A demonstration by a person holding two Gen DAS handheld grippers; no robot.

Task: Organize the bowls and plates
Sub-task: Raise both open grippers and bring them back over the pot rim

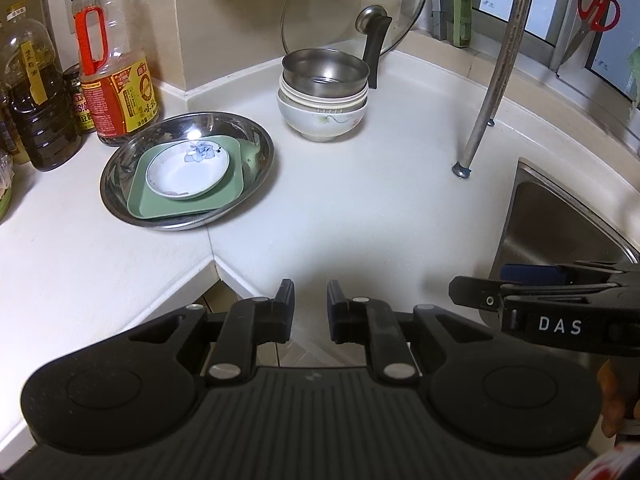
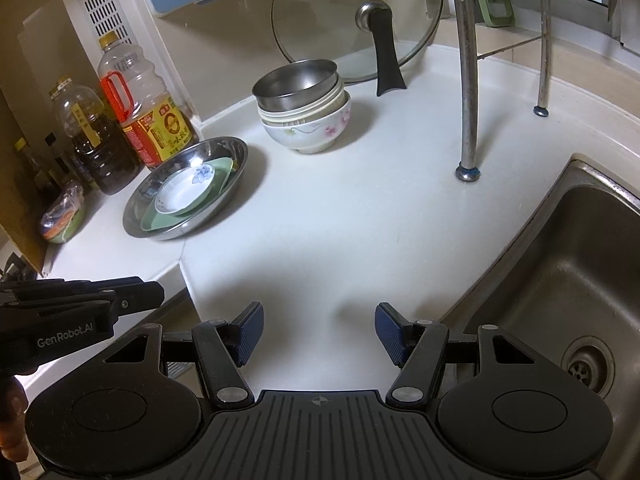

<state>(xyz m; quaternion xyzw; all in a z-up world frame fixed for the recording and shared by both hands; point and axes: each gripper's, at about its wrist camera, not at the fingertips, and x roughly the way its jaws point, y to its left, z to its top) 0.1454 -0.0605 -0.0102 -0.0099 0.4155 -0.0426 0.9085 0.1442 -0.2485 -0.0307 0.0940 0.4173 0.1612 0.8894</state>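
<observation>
Left gripper: fingers drawn nearly together with a narrow gap, nothing between them, hanging over the bench's front edge.
Right gripper: fingers spread wide and empty, above bare bench.
Bench: white, running ahead of both pairs of fingers.
Sink: steel, just right of the right fingers.
Steel tray: ahead and left of the fingers; a green square plate lies in it, with a small white flowered dish on top.
Bowl stack: farther ahead, almost straight beyond the left fingers; a steel bowl nests on top, a white flowered bowl at the bottom.
Glass lid: leaning on the wall behind the stack.
Oil bottles: far left, behind the tray.
</observation>
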